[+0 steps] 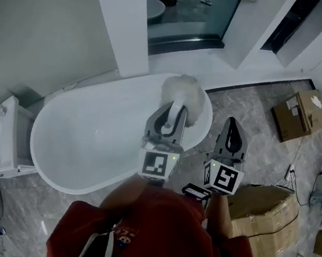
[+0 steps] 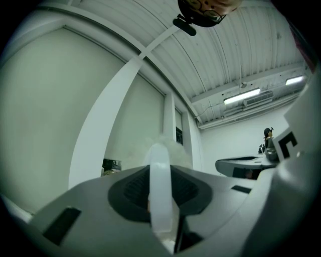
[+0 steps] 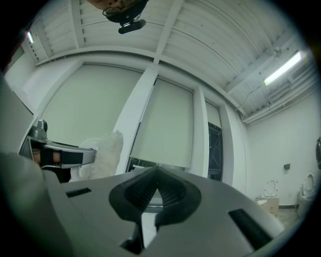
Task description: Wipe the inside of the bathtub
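Left tongs (image 2: pixel 161 169) clamp the duster handle (image 2: pixel 160 203), right tongs (image 3: pixel 156 174) pressed together, bathtub (image 1: pixel 90 139) visible only from the head view.

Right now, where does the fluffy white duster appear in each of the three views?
Head view: the duster is at upper centre, over the right end of the bathtub, ahead of the left gripper.
Left gripper view: centre, its handle clamped between the fingers, the fluffy head just beyond.
Right gripper view: left side, beside the left gripper.
Shared landmark: the white pillar behind it.
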`<state>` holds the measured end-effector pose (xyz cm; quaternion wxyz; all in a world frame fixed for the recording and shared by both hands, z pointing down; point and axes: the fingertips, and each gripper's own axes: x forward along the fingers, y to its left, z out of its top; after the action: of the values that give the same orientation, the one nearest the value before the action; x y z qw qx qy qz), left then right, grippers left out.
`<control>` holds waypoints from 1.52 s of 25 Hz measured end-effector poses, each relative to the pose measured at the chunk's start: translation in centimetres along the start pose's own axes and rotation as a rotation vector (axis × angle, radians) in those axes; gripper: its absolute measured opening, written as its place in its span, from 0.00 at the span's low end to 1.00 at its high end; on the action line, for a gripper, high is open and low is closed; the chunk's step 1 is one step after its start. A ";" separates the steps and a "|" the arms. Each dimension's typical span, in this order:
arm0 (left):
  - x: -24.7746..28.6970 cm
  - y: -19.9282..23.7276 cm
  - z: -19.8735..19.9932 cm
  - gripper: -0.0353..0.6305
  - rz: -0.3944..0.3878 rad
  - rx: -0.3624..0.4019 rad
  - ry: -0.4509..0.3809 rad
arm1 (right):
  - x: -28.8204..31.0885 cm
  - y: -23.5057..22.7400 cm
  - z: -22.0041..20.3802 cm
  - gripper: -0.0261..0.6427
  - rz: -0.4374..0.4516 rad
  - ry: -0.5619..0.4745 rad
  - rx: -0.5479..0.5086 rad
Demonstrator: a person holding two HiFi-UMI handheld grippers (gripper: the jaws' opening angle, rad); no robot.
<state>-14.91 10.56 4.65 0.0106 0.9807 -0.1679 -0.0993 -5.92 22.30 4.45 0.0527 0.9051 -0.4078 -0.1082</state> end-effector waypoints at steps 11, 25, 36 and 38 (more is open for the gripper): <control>6.8 6.0 -0.6 0.20 -0.001 -0.019 0.001 | 9.8 2.3 0.1 0.06 0.021 0.006 -0.048; 9.6 8.6 -2.5 0.20 0.054 -0.034 0.034 | 14.3 3.2 -2.3 0.06 0.068 0.025 -0.034; 16.8 6.4 -5.8 0.20 0.180 -0.015 0.069 | 21.5 -2.2 -6.3 0.06 0.192 0.012 0.000; 18.8 5.6 -6.3 0.20 0.209 -0.011 0.072 | 23.4 -3.9 -7.1 0.06 0.218 0.010 0.009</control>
<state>1.91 -1.02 7.49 0.0323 0.9607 -0.2683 -0.0631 13.64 7.41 7.09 0.0620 0.8561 -0.5042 -0.0954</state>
